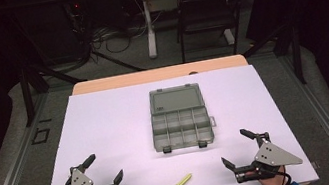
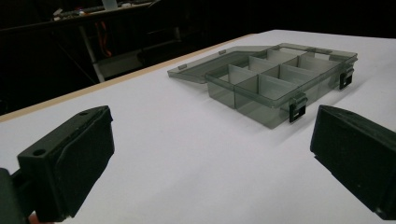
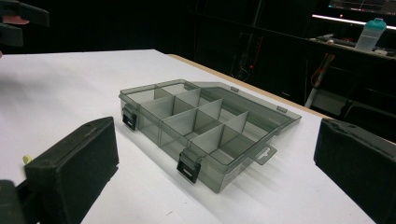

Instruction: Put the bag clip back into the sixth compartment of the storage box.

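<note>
Grey organizer box (image 1: 180, 118) lid open, unlabelled; left claw (image 1: 104, 168) spread, right claw (image 1: 235, 147) spread

The smoky grey see-through plastic organizer box (image 1: 182, 129) sits open and flat, up ahead between the 2 claws, lid folded back on the far side, 8 compartments. A small yellow-green stick (image 1: 182, 181) lies flat, angled, near the front edge between both claws.

Translucent smoky plastic organiser box (image 1: 180, 118) — matt white tabletop (image 1: 108, 132)
</note>
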A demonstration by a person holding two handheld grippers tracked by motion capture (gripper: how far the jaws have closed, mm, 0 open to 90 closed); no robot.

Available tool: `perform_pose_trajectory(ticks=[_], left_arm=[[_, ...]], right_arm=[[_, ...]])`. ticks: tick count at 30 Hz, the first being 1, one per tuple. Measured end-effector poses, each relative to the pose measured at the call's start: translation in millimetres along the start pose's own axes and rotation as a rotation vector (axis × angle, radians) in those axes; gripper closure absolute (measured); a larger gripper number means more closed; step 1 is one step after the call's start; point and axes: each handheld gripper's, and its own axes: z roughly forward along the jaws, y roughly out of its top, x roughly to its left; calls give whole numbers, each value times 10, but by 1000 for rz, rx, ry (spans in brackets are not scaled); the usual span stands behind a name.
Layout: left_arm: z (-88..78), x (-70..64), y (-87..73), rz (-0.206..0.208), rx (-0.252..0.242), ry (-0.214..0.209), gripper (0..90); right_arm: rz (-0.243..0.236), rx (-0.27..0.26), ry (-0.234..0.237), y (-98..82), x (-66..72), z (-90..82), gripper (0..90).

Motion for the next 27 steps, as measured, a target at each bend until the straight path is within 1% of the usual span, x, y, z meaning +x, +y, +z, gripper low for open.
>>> perform_pose_trajectory(ticks=[13, 15, 16, 18, 20, 21, 22, 27], left_arm=[[16, -20, 14, 3, 11, -7, 0], [23, -33, 19, 0, 9, -12, 0], [23, -37, 23, 8, 13, -15, 0], [30, -47, 28, 4, 13, -19, 0], [52, -57, 35, 5, 22, -24, 0], [52, -57, 35, 5, 22, -24, 0], [68, -71, 41, 10, 29, -28, 0], [97, -110, 60, 18, 33, -35, 0]], right_arm=[[-2, 9, 1, -3, -3, 8, 0], [-4, 10, 4, -3, 3, 11, 0], [-3, 8, 2, -2, 6, 15, 0], [-6, 11, 2, -1, 5, 12, 0], [-4, 6, 1, -4, 2, 14, 0], [-6, 13, 1, -2, -1, 9, 0], [-5, 12, 3, -3, 1, 9, 0], [-6, 4, 8, 0, 7, 7, 0]])
